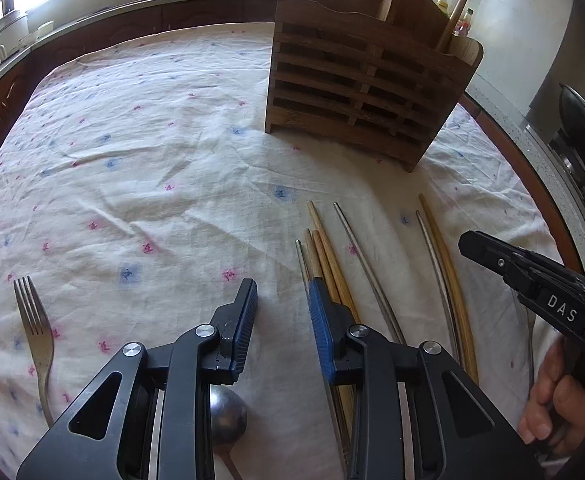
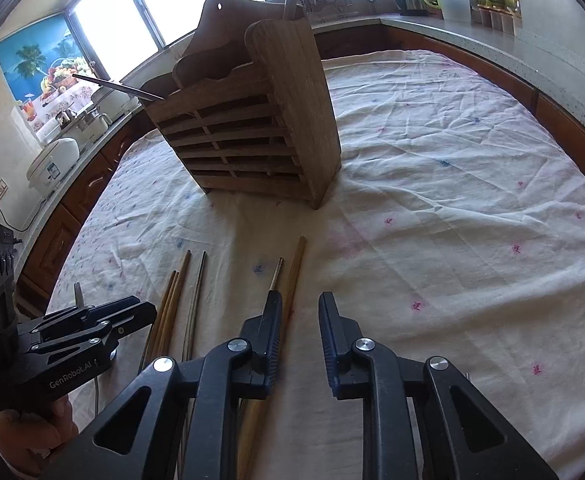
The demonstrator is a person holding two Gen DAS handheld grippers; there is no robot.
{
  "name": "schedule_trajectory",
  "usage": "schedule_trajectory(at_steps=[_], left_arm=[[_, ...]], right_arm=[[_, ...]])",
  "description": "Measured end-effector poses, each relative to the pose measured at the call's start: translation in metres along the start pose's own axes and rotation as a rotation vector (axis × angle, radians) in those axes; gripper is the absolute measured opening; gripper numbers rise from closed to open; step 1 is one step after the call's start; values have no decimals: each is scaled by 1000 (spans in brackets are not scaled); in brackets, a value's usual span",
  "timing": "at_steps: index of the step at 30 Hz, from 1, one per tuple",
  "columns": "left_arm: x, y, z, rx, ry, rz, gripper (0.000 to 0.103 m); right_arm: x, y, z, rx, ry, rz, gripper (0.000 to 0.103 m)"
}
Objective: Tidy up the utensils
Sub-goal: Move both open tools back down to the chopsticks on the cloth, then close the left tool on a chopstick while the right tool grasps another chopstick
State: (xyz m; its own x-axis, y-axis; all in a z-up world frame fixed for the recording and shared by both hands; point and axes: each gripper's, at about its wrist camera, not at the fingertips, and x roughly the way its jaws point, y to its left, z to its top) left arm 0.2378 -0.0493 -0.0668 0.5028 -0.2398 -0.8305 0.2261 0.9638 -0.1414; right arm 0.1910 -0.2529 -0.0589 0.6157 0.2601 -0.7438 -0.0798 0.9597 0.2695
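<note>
My left gripper (image 1: pixel 282 292) hangs over the cloth, its jaws narrowly open with nothing between them. Its right finger (image 1: pixel 320 312) is above a bundle of wooden chopsticks (image 1: pixel 328 264). A metal chopstick (image 1: pixel 356 256) lies beside the bundle, and a metal and wooden pair (image 1: pixel 442 264) lies further right. A spoon bowl (image 1: pixel 228 412) shows under the gripper, and a fork (image 1: pixel 34 328) lies at the left. My right gripper (image 2: pixel 298 304) is also narrowly open and empty. Its left finger (image 2: pixel 272 320) is over a metal chopstick (image 2: pixel 278 270) and a wooden one (image 2: pixel 296 268).
A slatted wooden utensil holder (image 1: pixel 364 80) (image 2: pixel 252 132) stands on the flowered tablecloth (image 1: pixel 152 140) beyond the chopsticks; a metal handle (image 2: pixel 116 86) and a wooden stick (image 1: pixel 458 4) poke out of it. Kitchen counters with appliances ring the table. A hand (image 1: pixel 552 400) holds the right gripper.
</note>
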Motion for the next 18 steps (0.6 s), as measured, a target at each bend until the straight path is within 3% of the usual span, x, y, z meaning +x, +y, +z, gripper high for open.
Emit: schedule_trajectory(at_steps=[15, 18], left_arm=[[13, -15, 12, 104, 10, 55, 22], [13, -14, 13, 103, 12, 47, 21]], right_arm=[[29, 9, 18, -72, 34, -60, 8], [30, 4, 22, -29, 36, -29, 9]])
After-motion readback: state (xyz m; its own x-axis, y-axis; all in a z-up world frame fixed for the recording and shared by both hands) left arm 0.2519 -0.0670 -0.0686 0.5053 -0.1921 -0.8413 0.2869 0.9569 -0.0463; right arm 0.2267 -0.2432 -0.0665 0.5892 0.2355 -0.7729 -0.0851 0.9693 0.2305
